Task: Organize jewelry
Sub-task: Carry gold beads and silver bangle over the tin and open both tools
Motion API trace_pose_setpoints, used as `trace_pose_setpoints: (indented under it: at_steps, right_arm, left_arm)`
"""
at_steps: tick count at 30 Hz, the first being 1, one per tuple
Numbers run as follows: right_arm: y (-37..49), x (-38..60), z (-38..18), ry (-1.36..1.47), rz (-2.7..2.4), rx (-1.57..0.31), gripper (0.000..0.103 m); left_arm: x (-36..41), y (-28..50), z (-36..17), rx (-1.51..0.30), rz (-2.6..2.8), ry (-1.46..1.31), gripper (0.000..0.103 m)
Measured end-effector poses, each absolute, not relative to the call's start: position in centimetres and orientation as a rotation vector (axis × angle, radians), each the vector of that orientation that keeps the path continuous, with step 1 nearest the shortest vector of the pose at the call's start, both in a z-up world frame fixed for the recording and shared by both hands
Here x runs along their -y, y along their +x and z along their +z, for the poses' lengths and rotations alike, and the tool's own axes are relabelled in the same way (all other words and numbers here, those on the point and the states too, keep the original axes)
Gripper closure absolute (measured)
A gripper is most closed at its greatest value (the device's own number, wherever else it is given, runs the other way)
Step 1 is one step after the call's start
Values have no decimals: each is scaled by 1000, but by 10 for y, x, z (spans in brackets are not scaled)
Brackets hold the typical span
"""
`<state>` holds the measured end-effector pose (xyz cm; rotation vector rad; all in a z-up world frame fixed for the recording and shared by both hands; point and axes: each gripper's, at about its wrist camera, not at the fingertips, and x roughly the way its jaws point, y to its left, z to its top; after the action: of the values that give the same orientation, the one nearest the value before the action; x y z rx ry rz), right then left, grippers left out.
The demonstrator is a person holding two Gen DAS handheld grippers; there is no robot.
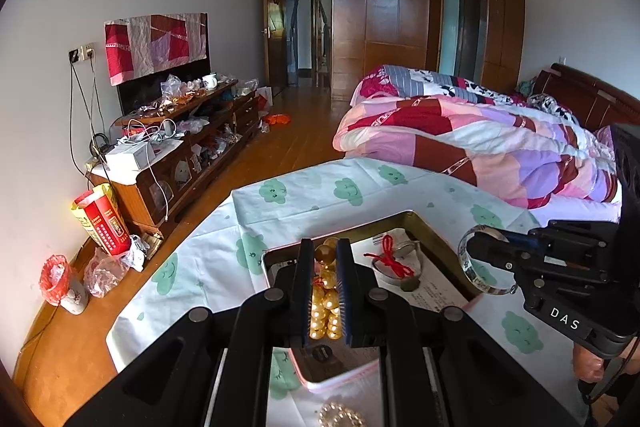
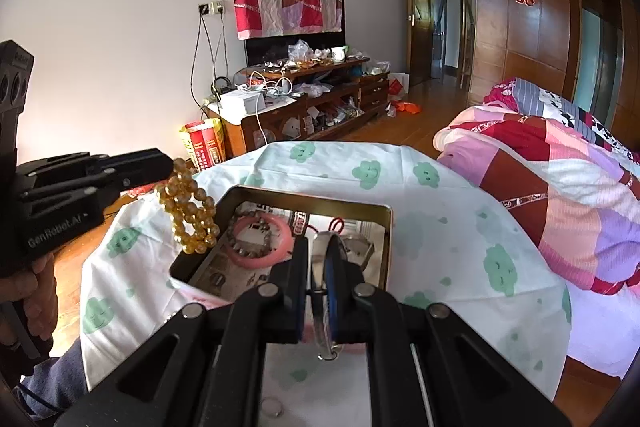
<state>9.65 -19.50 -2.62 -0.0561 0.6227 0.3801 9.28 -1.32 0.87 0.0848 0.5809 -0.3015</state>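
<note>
Above the open metal tin [image 2: 386, 227] on the cloud-print tablecloth [image 2: 440, 227], the left gripper [image 1: 325, 255] has its jaws clamped on a bunched strand of yellow beads [image 1: 326, 301] that hangs between them. Beside it, the right gripper [image 2: 320, 251] pinches a silver bangle [image 2: 322, 267] edge-on. Inside the tin lie a pink bangle [image 2: 260, 241], a dark bead bracelet [image 2: 236, 245] and a red cord [image 1: 390, 259].

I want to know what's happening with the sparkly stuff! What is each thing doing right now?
Left gripper: shut on the yellow bead string.
Yellow bead string: held up, dangling beside the tin.
Right gripper: shut on the silver bangle.
Silver bangle: held up in the air.
Tin: open, no lid on it.
Pink bangle: lying inside the tin.
Red cord: lying in the tin.
</note>
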Motion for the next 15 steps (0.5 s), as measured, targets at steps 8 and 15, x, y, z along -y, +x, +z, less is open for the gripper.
trace_pose_setpoints:
  at_steps: [8, 15]
  right_arm:
    - [116, 185, -33, -86, 374, -643, 93]
    - [129, 179, -44, -109, 366, -670, 93]
  left_arm:
    - [20, 109, -3, -611, -296, 93, 93]
    - [25, 118, -13, -635, -297, 104, 93]
